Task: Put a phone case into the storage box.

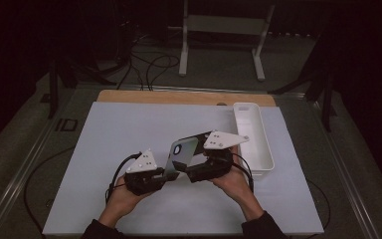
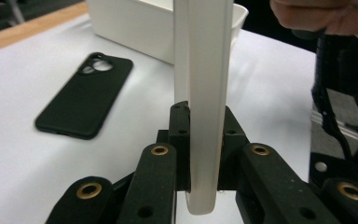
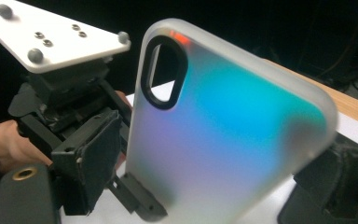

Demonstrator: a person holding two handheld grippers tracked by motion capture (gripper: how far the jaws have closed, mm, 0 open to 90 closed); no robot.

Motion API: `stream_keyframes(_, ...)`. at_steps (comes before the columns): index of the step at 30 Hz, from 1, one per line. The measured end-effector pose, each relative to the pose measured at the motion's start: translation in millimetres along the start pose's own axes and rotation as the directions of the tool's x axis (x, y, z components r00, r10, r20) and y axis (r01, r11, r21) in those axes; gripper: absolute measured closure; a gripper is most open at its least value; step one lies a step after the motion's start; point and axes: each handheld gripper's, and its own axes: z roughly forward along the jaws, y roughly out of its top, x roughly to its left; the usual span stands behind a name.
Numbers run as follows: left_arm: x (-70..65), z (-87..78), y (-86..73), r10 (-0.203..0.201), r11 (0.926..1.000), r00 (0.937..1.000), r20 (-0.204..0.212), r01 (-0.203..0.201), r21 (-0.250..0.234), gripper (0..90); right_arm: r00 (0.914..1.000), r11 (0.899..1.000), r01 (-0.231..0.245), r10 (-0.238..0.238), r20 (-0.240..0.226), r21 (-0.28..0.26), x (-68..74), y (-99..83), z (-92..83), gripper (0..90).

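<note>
Two grippers meeting mid-table: left gripper (image 2: 200, 154) pinching the frosted iridescent plastic phone case (image 1: 181, 153) edge-on, long axis rising toward the right gripper (image 1: 206, 158), whose jaws are standing spread beside it

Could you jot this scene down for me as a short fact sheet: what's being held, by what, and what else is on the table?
Held thing: a frosted, rainbow-tinted phone case, raised above the table
Left gripper: shut on the bottom edge of the case
Right gripper: open, its pads standing on either side of the case, not pressing it
Also on the table: a black phone case, lying flat with its back up
Container: a white tray at the right of the white mat
Hands: one on each gripper
</note>
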Motion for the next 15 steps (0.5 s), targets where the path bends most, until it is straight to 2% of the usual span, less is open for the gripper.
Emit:
stream_keyframes(7,1.7,-4.2,-0.4,-0.021,0.9993,0.9979,-0.061,0.019,-0.033,81.2,0.9968,0.998,-0.060,0.060,0.053,-0.003,-3.4,-2.2,-3.9,10.2)
stream_keyframes(11,1.4,-5.1,-0.6,-0.020,0.9991,0.9963,-0.083,0.017,-0.039,81.5,0.9938,0.996,-0.089,0.090,0.065,-0.030,-4.1,-1.4,-5.1,10.3)
stream_keyframes(14,0.4,-4.4,-0.8,-0.014,0.9992,0.9952,-0.097,0.010,-0.039,82.4,0.9901,0.991,-0.125,0.128,0.058,-0.046,-5.4,-0.5,-4.2,10.6)
stream_keyframes(15,-0.1,-4.1,-1.0,-0.014,0.9990,0.9945,-0.104,0.009,-0.043,85.6,0.9885,0.989,-0.140,0.143,0.050,-0.050,-6.1,-0.5,-3.5,11.2)
